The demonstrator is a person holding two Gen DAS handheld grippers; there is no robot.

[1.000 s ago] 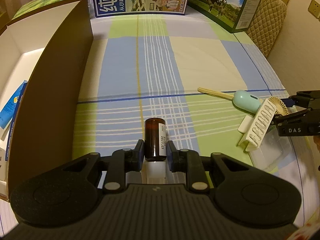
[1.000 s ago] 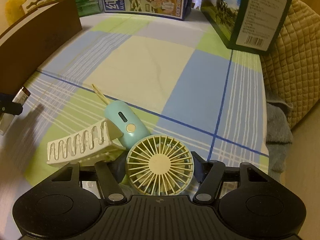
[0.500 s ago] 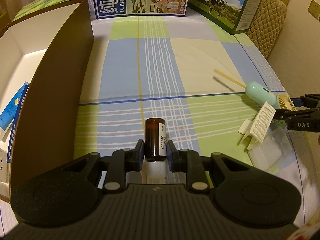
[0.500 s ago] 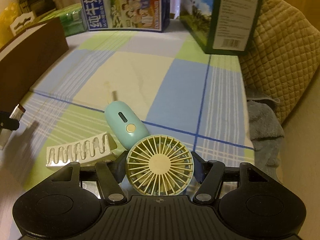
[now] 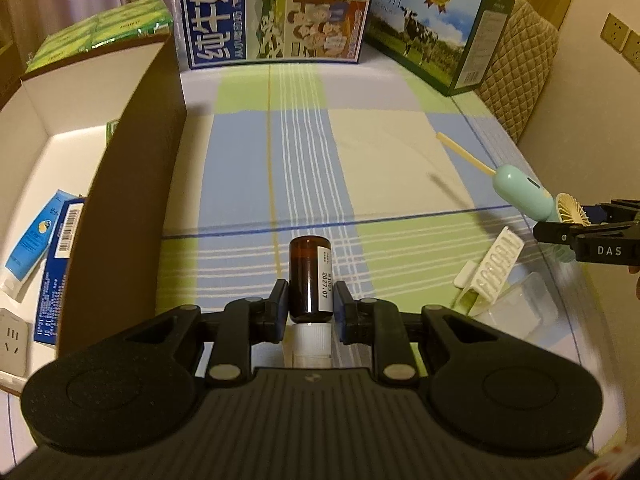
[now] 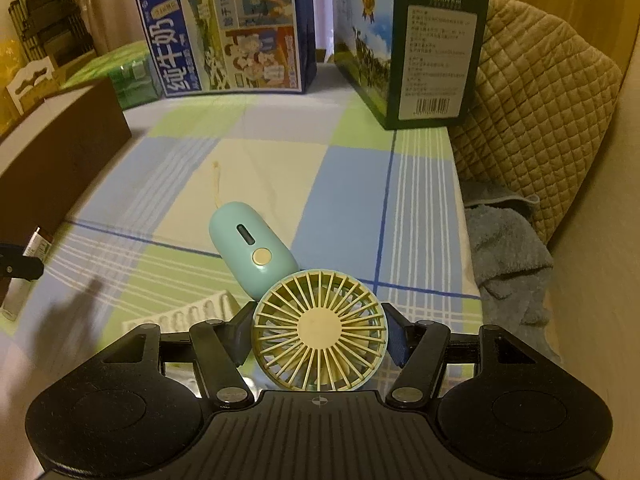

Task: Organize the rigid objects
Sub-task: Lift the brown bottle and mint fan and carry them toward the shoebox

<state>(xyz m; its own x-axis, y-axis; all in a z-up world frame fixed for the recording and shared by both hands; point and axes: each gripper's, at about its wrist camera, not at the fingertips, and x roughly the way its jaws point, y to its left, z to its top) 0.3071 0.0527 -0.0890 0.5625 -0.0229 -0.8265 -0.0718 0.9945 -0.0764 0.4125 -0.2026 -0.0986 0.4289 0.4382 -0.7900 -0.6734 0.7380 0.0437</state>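
1. While the left tool [image 5: 308, 308] stays clenched on a brown bottle [image 5: 310, 278], the bottle points away from the camera with its white cap toward the tool's body, above the checked cloth [image 5: 280, 168] that covers the counter.
2. Seen from the right wrist, the right tool [image 6: 320, 340] grips a small hand fan [image 6: 319, 330] by the sides of its round cream grille, one pad on each side.
3. The fan's mint-green handle [image 6: 250, 248] reaches away from the tool toward the far left, and a pale strap [image 6: 217, 184] trails from its end.
4. From the left wrist, the fan [image 5: 520, 196] and the right tool [image 5: 576, 220] show at the right edge, raised off the cloth, the strap sticking out stiffly toward the far side.
5. A white ridged plastic piece [image 5: 494, 266] lies on the cloth just below the fan, next to a clear plastic tray [image 5: 520, 312].
6. An open brown box [image 5: 132, 184] with a white inside stands at the left; it holds a blue tube [image 5: 34, 240], a blue carton [image 5: 56, 276] and a white plug [image 5: 12, 340].
7. Two milk cartons [image 5: 276, 12] stand at the far end of the counter.
8. A grey towel [image 6: 508, 256] lies off the right edge of the cloth, in front of a quilted cushion [image 6: 536, 120].
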